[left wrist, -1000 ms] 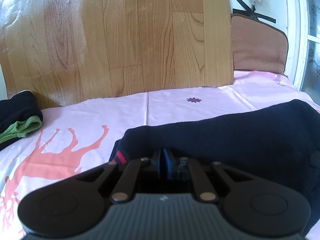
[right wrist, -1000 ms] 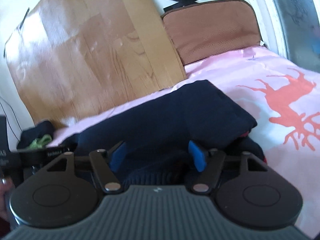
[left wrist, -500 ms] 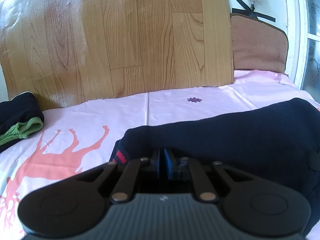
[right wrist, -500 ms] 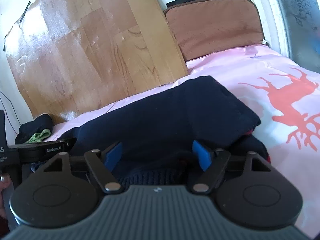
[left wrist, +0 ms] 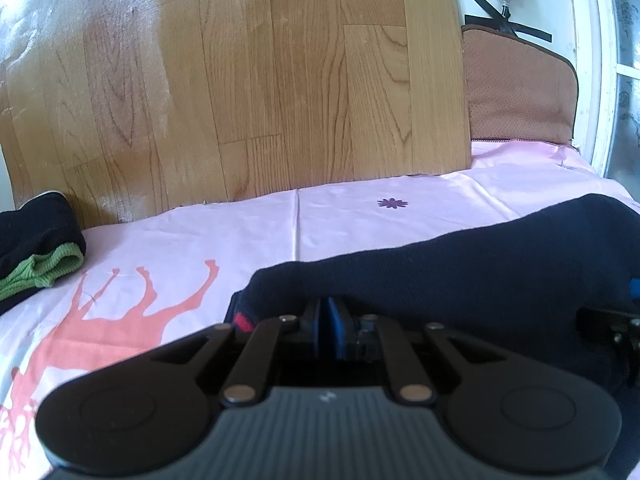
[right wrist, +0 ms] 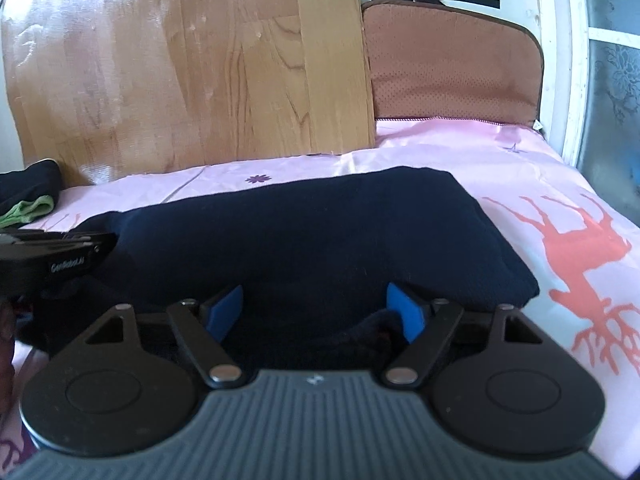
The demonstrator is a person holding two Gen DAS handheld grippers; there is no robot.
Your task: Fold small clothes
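Folded navy knit garment (right wrist: 312, 232): lies on pink deer-print bedsheet (left wrist: 192, 240) | left gripper (left wrist: 326, 330): blue pads pressed together at garment's near edge | right gripper (right wrist: 316, 312): pads wide apart, straddling garment's near edge

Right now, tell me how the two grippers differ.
The left gripper has its blue fingers pressed together; the right gripper has its fingers spread wide. The left sits at the navy garment's near-left edge, though whether it pinches cloth is hidden; the right holds nothing, with cloth lying between its fingers. Both rest low on the pink sheet.
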